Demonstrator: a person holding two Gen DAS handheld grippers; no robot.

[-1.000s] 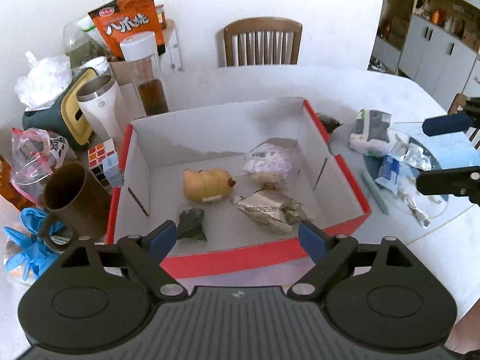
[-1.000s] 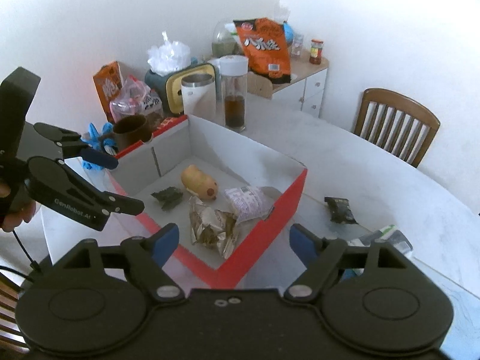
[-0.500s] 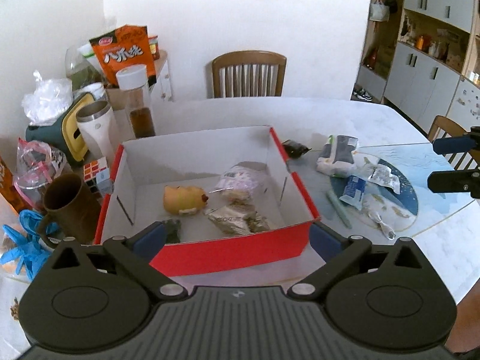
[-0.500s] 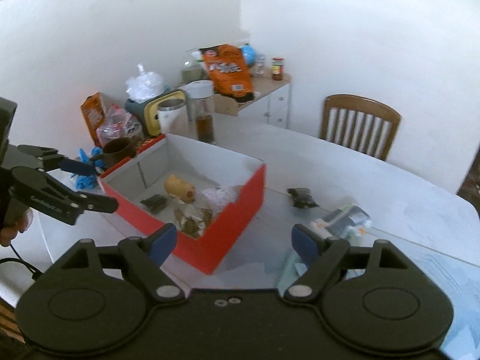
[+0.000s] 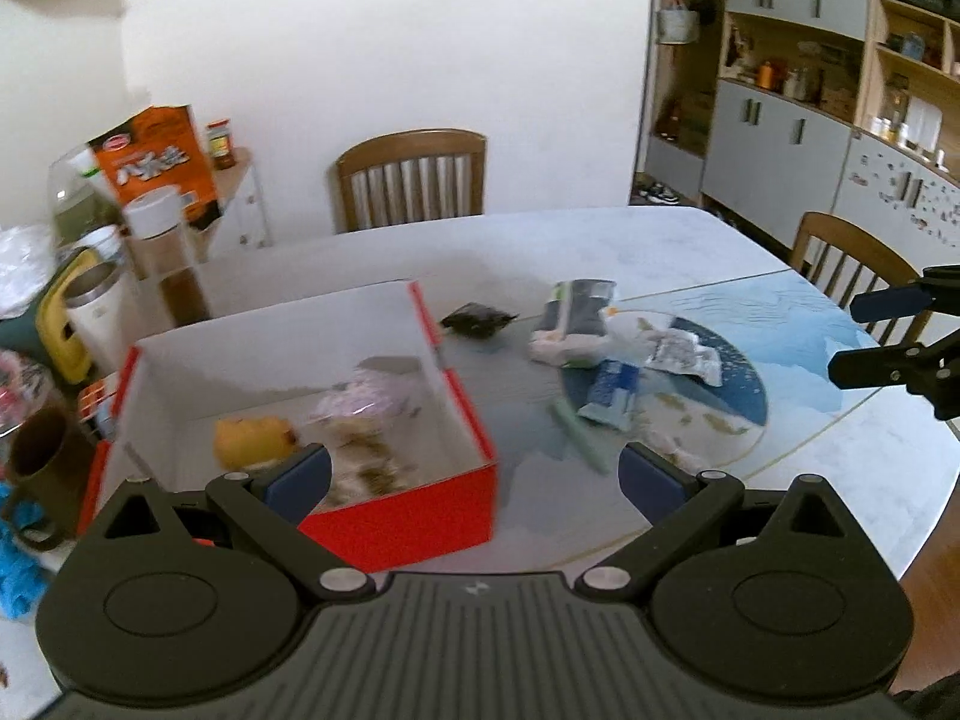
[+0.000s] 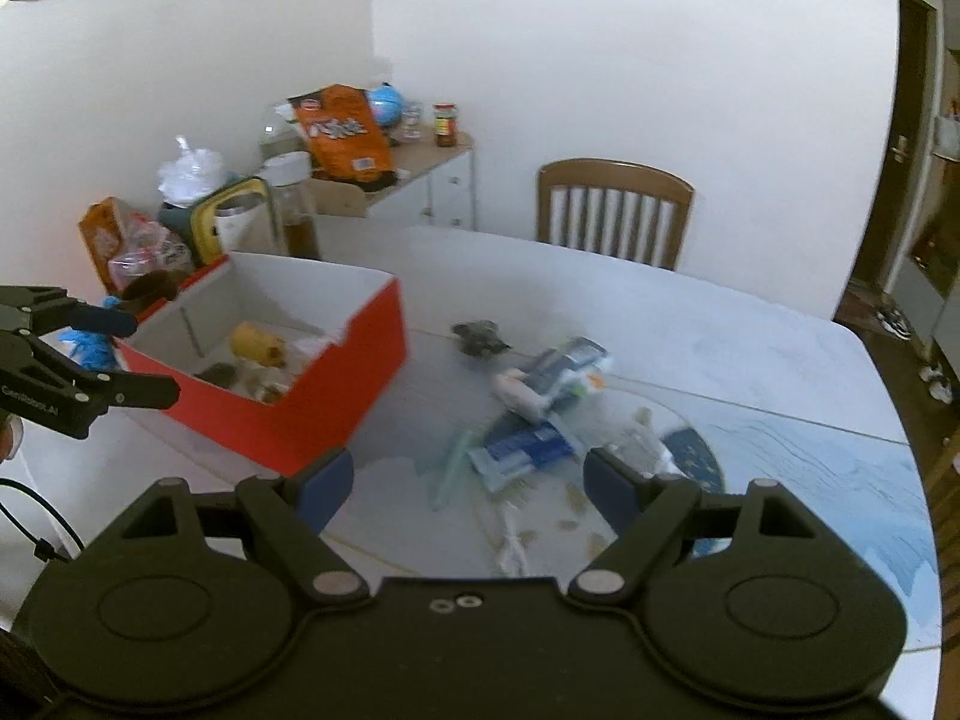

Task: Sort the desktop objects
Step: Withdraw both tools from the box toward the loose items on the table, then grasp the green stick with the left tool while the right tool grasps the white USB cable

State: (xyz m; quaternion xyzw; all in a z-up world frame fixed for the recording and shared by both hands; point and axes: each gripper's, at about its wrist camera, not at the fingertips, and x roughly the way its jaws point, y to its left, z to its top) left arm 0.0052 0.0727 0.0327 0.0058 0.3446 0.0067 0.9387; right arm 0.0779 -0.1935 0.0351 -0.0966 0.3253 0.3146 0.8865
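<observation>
A red box with a white inside [image 5: 402,525] [image 6: 282,420] stands on the table and holds a yellow toy [image 5: 252,441] [image 6: 255,343] and several snack packets. To its right lie a dark packet [image 5: 477,319] [image 6: 480,336], a blue-white tube [image 5: 609,393] [image 6: 522,447], a green stick [image 5: 579,435], a foil packet [image 5: 684,354] and a grey-white pack [image 5: 573,312] [image 6: 555,369]. My left gripper [image 5: 474,477] [image 6: 141,357] is open and empty, above the box's near right corner. My right gripper [image 6: 468,480] [image 5: 852,336] is open and empty, above the loose pile.
A brown mug [image 5: 39,468], blue gloves [image 5: 18,570], a steel tumbler [image 5: 90,312], a lidded bottle [image 5: 165,252] and an orange snack bag [image 5: 153,165] crowd the table's left edge. A wooden chair [image 5: 411,177] stands behind, another at the right [image 5: 852,258]. A round blue mat [image 5: 738,402] lies under the pile.
Both grippers have pulled back and risen, and the views have swung right. The box looks smaller and farther left. More of the loose pile shows. Both stayed open and empty.
</observation>
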